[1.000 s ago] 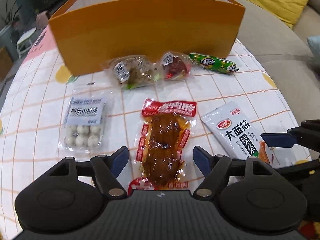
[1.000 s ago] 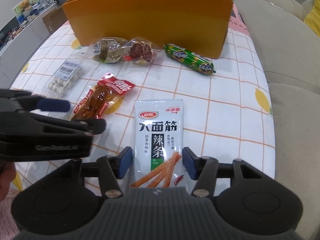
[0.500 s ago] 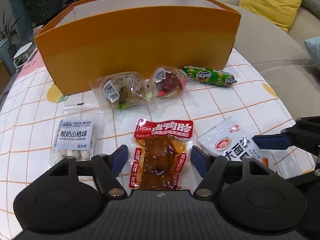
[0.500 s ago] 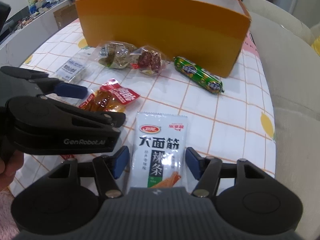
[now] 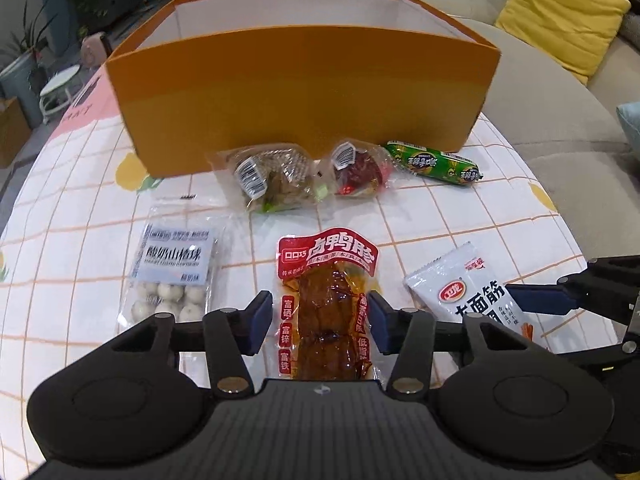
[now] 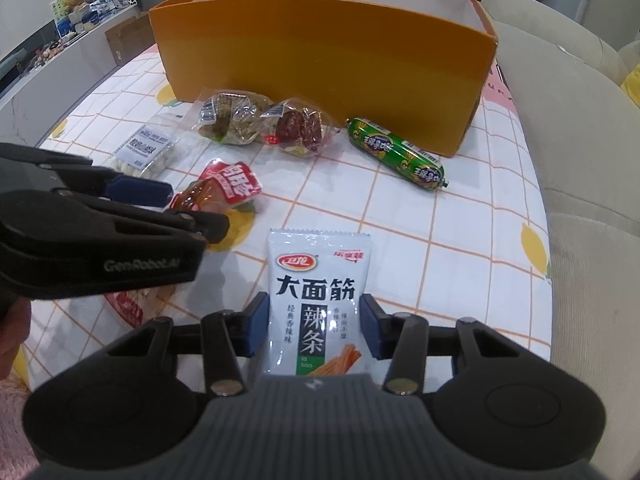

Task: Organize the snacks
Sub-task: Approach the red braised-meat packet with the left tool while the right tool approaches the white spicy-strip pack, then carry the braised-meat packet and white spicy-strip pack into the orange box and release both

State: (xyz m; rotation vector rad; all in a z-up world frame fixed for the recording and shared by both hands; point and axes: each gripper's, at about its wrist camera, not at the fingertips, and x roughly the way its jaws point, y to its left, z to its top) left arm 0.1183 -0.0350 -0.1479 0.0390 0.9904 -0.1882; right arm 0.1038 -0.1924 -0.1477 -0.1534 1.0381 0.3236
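Observation:
My left gripper is open, its jaws on either side of a red packet of braised duck that lies flat on the table. My right gripper is open, its jaws on either side of a white spicy-strip packet. That white packet also shows in the left wrist view, and the red packet in the right wrist view. A big orange box stands open at the back. In front of it lie two clear snack bags and a green sausage.
A clear bag of white hawthorn balls lies left of the red packet. The table has a white checked cloth. A beige sofa with a yellow cushion runs along the right side. The left gripper's body crosses the right wrist view.
Both grippers have dropped lower and moved forward over their packets, and their jaws have narrowed around them. No snack has moved.

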